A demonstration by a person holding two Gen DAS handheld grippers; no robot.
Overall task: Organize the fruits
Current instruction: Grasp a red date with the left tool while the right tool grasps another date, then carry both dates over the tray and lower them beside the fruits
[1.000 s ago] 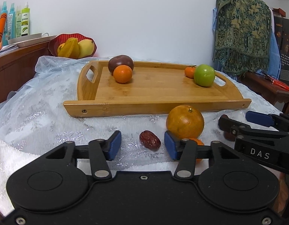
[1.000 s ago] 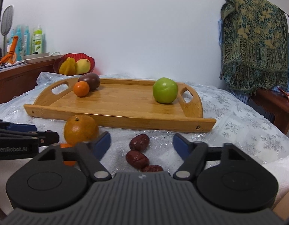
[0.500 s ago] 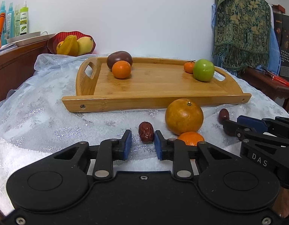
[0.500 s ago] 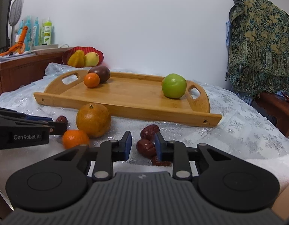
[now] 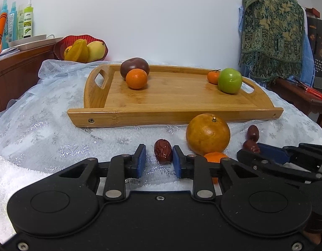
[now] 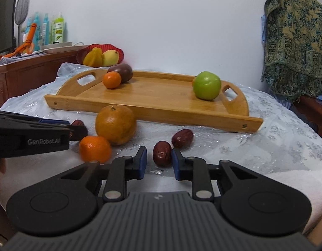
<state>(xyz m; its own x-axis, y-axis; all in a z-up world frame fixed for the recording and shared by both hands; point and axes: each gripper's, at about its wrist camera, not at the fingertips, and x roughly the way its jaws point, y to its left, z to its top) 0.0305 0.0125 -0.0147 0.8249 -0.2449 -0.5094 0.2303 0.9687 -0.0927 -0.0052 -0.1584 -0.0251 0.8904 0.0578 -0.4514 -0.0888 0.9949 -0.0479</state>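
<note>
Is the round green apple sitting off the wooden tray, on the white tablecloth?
No, the round green apple sits on the wooden tray, near its right handle, not on the white tablecloth.

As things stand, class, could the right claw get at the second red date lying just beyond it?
Probably not yet: the right claw is shut on another date, though the farther date has nothing blocking it.

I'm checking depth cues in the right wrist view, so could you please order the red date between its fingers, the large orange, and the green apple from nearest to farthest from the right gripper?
1. Red date, between the right gripper fingers.
2. Large orange, left, on the cloth before the tray.
3. Green apple, far right, on the tray.
</note>
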